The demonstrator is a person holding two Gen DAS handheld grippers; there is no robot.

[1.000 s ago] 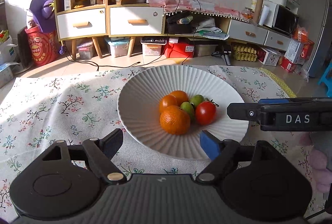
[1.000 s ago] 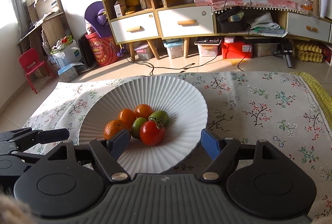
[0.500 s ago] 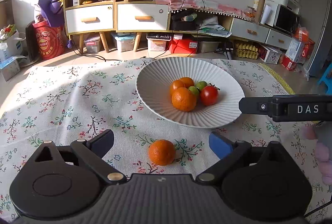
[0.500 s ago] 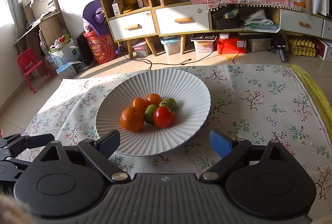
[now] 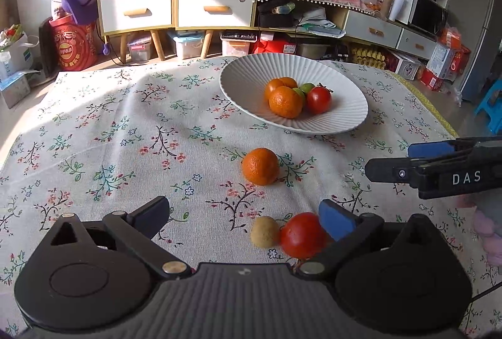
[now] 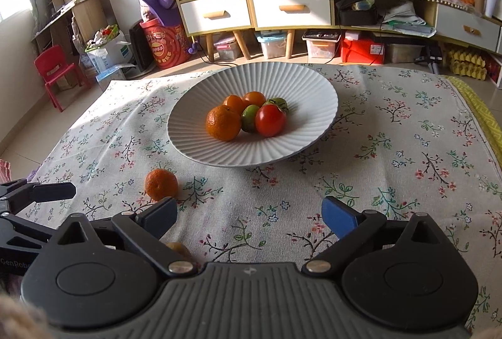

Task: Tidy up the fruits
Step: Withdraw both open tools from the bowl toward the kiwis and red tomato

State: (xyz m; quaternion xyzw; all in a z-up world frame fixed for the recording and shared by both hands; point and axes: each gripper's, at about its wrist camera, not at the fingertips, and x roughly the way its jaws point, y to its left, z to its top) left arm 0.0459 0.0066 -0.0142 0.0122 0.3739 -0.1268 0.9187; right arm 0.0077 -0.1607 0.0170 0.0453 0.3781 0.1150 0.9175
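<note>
A white ribbed plate (image 5: 238,72) (image 6: 301,82) holds several fruits: mandarins (image 5: 285,101), green ones and a red tomato (image 6: 269,120). A loose mandarin (image 5: 260,166) (image 6: 161,184) lies on the floral cloth in front of the plate. Closer in, a small tan fruit (image 5: 265,232) and a second red tomato (image 5: 301,235) lie by my left gripper's right finger. My left gripper (image 5: 243,213) is open, its pads pressing nothing. My right gripper (image 6: 248,210) has its jaws still opening, with only cloth between them. It also shows from the side in the left wrist view (image 5: 439,171).
The floral cloth (image 6: 392,150) covers the table, with a yellow edge at the right. My left gripper's tips (image 6: 37,191) show at the left of the right wrist view. Behind the table stand drawers, shelves, storage boxes and a red child's chair (image 6: 53,72).
Both grippers have drawn back from the plate and their jaws have spread wider. The loose mandarin, then the tan fruit and second tomato, have come into the left wrist view.
</note>
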